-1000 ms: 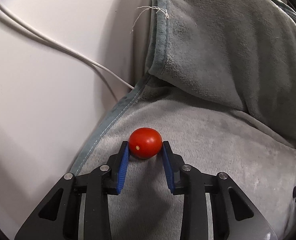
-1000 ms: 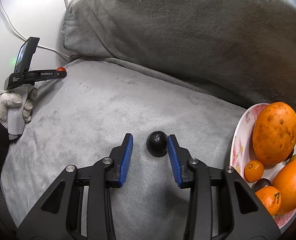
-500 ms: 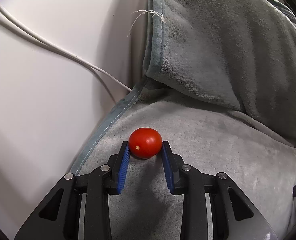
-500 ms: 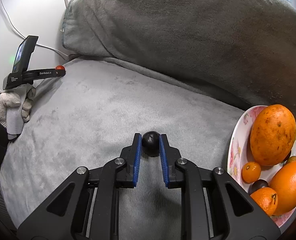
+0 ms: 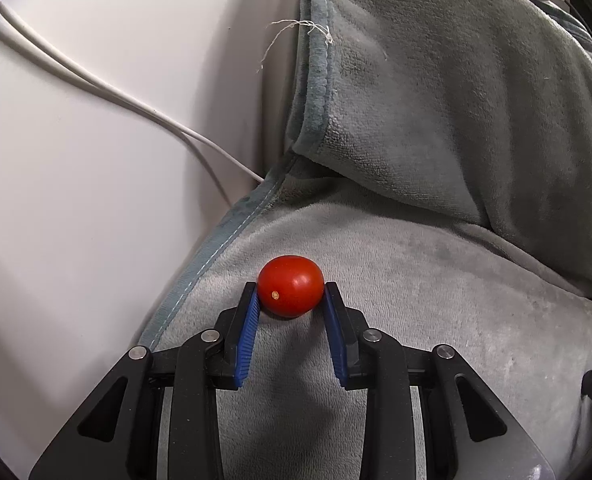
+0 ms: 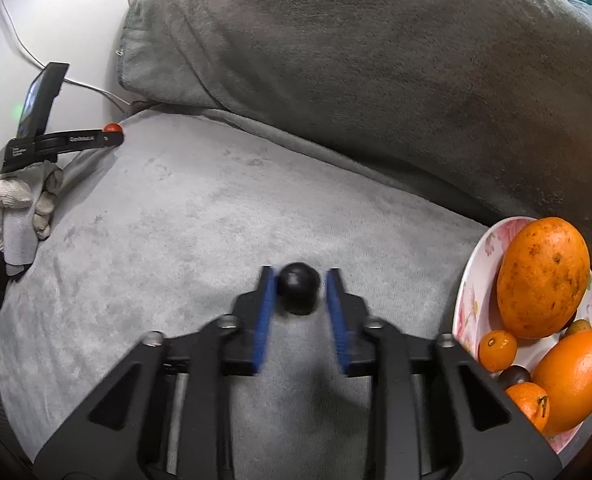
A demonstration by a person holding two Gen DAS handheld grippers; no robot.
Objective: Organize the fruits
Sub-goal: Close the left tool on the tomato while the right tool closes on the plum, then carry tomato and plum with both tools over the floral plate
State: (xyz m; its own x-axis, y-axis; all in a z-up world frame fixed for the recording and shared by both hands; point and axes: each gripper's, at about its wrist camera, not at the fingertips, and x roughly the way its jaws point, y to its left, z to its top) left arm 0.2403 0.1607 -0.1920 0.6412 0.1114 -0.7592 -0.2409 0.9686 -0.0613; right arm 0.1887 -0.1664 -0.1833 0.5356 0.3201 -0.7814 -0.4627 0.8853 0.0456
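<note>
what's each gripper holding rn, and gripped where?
Left gripper: red tomato, pinched across its sides at the tips. Right gripper: nothing; its jaws have just been opening, with the dark round fruit loose between them.

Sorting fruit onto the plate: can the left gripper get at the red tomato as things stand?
Likely yes: the left gripper has its fingers pressing both sides of the red tomato on the grey blanket, nothing blocking.

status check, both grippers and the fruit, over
Left gripper shut on the red tomato. Right gripper just reopening, jaws apart around the dark fruit on the blanket. Path to plate clear.
</note>
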